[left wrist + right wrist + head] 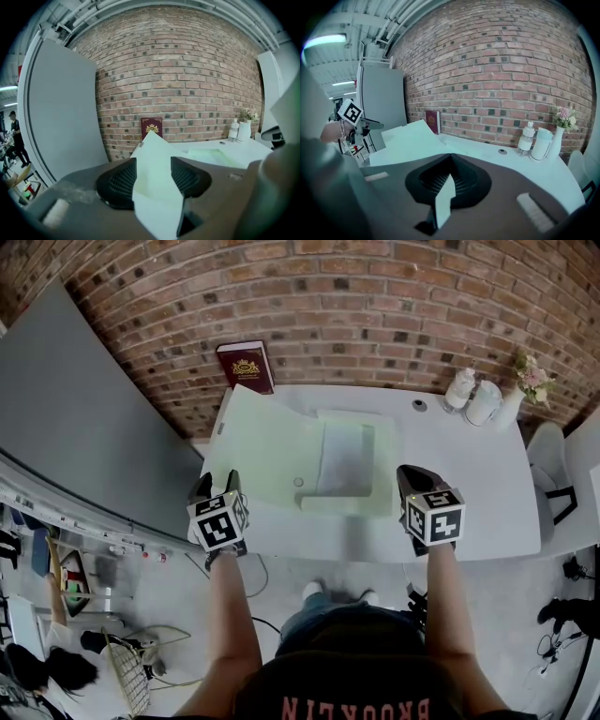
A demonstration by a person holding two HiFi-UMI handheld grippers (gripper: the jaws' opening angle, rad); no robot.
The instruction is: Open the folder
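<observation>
Light reaches me soft and even from overhead: the long white table (487, 493) reads bright without harsh glare, and shadows on it are faint and soft-edged, so the pale green folder (281, 456) shows flat and low in contrast. The wide lens bows the red brick wall (375, 296) into an arch in my head view. Both gripper views are ringed by black corners. In the left gripper view the folder's flap, right at the lens, is soft, and the right edge smears into pale blur. The right gripper view has a cool teal cast, with a glowing ceiling strip light (323, 41) at upper left.
</observation>
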